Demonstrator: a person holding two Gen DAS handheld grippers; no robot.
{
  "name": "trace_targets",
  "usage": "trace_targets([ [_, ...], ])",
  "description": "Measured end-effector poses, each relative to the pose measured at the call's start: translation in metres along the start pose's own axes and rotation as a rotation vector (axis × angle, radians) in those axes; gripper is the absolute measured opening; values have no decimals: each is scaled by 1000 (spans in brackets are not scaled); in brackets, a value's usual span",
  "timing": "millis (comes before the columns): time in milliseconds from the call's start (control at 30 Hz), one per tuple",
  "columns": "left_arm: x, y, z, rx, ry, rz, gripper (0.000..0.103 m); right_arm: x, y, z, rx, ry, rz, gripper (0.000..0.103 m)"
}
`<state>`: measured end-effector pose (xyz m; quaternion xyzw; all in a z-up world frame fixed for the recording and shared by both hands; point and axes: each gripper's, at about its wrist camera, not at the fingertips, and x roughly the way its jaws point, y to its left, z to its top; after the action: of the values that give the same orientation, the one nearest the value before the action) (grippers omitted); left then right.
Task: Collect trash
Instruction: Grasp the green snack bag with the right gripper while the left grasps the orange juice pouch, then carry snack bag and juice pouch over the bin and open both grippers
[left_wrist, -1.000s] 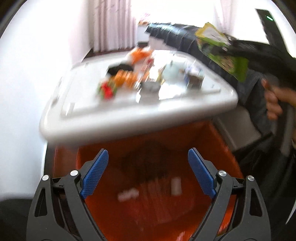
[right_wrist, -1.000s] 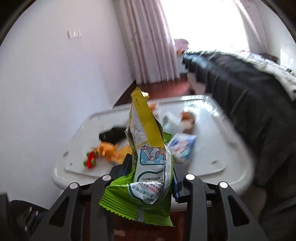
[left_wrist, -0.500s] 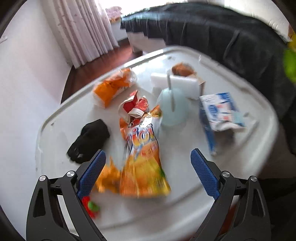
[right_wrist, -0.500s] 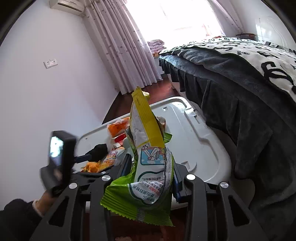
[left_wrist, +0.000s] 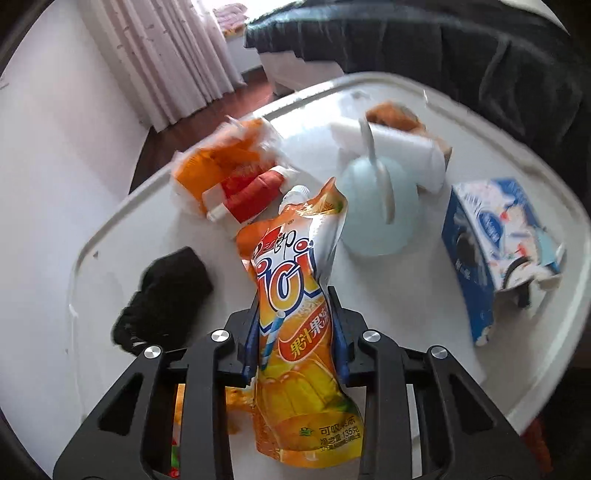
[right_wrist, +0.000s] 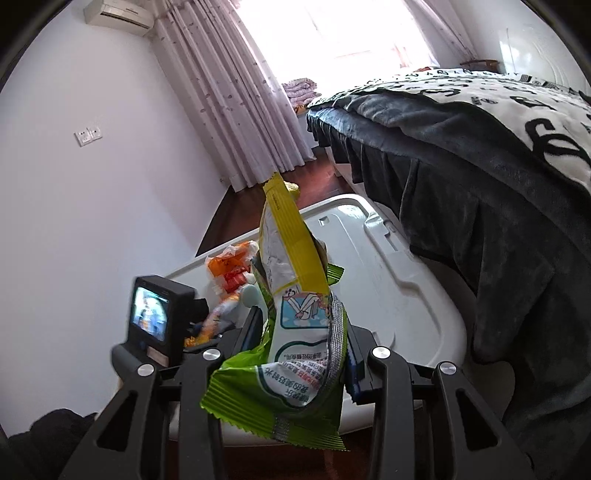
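Over the white table (left_wrist: 388, 295), in the left wrist view: left gripper (left_wrist: 295, 332) pinching an orange juice pouch (left_wrist: 291, 295) at its waist, upright, spout end forward. Beside it a black sock (left_wrist: 166, 291), a pale blue cup (left_wrist: 376, 210), a blue carton (left_wrist: 491, 240) near the right rim.

In the right wrist view: right gripper (right_wrist: 303, 350) clamped on a green and yellow snack bag (right_wrist: 295, 314), hanging past the table's near edge. Bed (right_wrist: 480, 155) close along the right.
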<state>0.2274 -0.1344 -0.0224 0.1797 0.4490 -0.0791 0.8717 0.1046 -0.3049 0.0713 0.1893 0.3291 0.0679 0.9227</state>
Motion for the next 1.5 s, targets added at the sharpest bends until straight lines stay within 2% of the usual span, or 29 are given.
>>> trace_targets([
  [100, -31, 10, 0, -32, -69, -10, 30, -1, 7, -2, -40, -16, -11, 39],
  [200, -80, 30, -2, -105, -184, -107, 30, -1, 9, -5, -34, -12, 4, 38],
  [300, -122, 44, -13, -193, -252, -138, 30, 2, 8, -7, -3, 11, 34, 38],
  [367, -149, 51, -28, -246, -291, -166, 30, 4, 9, -9, 1, 24, 46, 39],
  [500, -199, 46, -78, -272, -311, -110, 30, 6, 18, -19, -27, 44, 64, 38],
  [633, -224, 42, -138, -307, -299, -93, 30, -4, 34, -37, -110, 36, 56, 39],
  [733, -226, 44, -175, -371, -257, -116, 30, -19, 54, -61, -223, 0, 48, 39],
  [833, -222, 33, -204, -386, -225, -64, 30, -27, 71, -94, -288, 7, 51, 39],
  [900, -216, 24, -222, -390, -199, -45, 30, -31, 75, -122, -281, 45, 58, 39],
  [1000, -194, 9, -245, -418, -113, -81, 30, -31, 75, -158, -250, 122, 58, 39],
  [1100, -170, -4, -255, -398, -21, -96, 30, -23, 76, -180, -247, 196, 46, 39],
  [1333, -151, -5, -264, -391, 22, -110, 30, -4, 70, -188, -237, 276, 1, 39],
  [1500, -143, -3, -269, -405, 50, -114, 31, 1, 69, -191, -229, 303, 4, 39],
])
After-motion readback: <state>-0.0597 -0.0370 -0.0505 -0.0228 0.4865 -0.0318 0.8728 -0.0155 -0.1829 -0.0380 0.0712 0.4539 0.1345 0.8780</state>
